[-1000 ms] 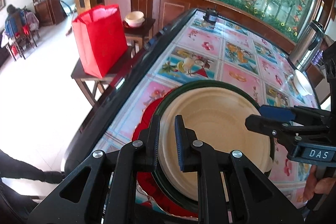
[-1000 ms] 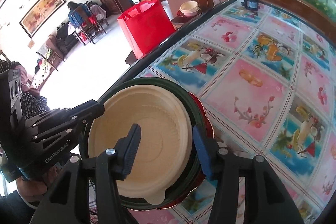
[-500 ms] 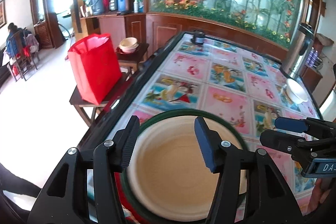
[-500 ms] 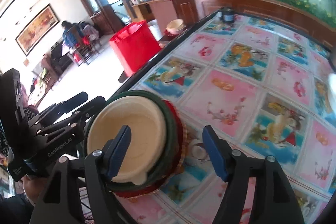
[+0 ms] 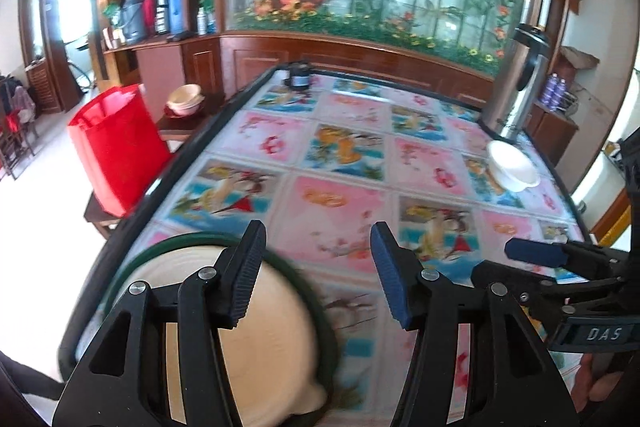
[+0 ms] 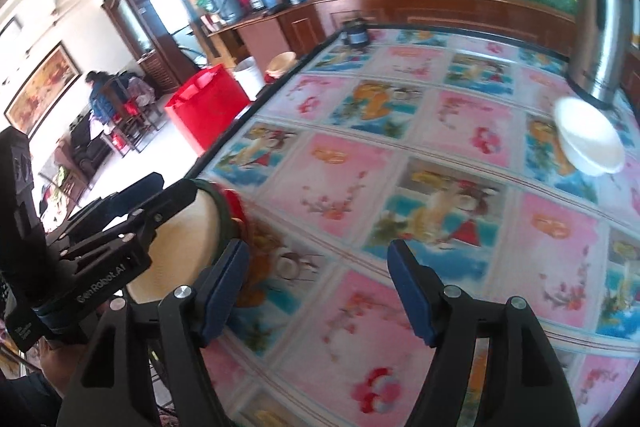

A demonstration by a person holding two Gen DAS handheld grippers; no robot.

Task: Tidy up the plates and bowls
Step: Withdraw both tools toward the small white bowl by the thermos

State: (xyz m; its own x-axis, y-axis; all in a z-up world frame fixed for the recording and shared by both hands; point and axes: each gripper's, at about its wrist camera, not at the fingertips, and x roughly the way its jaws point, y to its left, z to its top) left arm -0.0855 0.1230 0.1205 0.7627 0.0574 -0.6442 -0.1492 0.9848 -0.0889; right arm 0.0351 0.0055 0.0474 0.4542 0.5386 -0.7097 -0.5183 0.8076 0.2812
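A stack of plates lies near the table's left edge: a cream plate (image 5: pixel 276 339) on a green plate (image 5: pixel 180 242), with a red plate (image 6: pixel 237 205) underneath. My left gripper (image 5: pixel 318 277) is open just right of the stack, only tablecloth between its fingers; its left finger overlaps the cream plate in the left wrist view. My right gripper (image 6: pixel 316 269) is open too, over bare cloth right of the stack. A white bowl (image 5: pixel 512 167) stands far off at the right edge, also seen as the white bowl (image 6: pixel 588 143).
A steel thermos urn (image 5: pixel 516 83) rises behind the white bowl. A small dark jar (image 5: pixel 298 77) sits at the table's far end. Beyond the black left table edge (image 5: pixel 160 187) are a red bag (image 5: pixel 116 147) and bowls on a side table (image 5: pixel 184 99).
Both grippers opened and came off the plate stack, then shifted right. The stack now sits low at the left in both views, and the white bowl shows more fully.
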